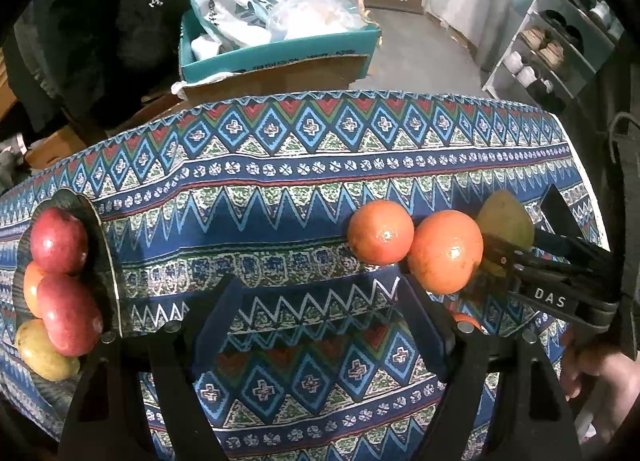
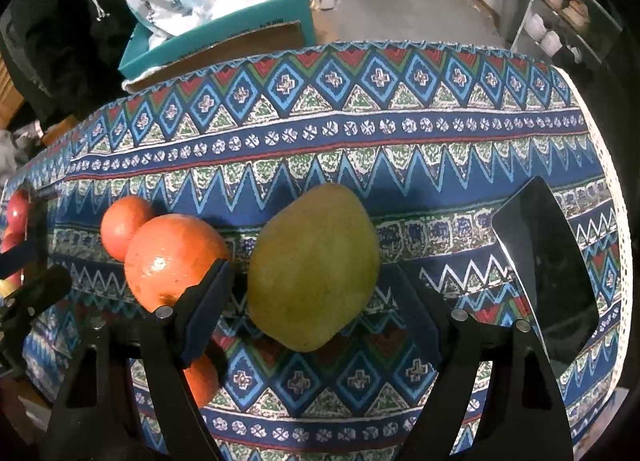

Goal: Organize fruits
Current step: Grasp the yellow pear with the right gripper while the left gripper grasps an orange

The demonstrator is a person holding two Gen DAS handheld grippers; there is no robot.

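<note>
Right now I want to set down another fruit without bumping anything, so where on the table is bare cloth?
The widest bare cloth lies between the dark plate of apples and the nearer orange. The far strip along the table edge is bare too. It is crowded on the right: two oranges, the green mango between the right gripper's open fingers, and a dark tablet.

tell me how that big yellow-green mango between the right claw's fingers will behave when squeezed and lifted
The yellow-green oval mango looks smooth and rounded, so it may slip or rotate between the right claw pads. Its bulk suggests it is fairly heavy. Lying on the patterned tablecloth, it could roll toward the nearby glossy orange if nudged.
</note>
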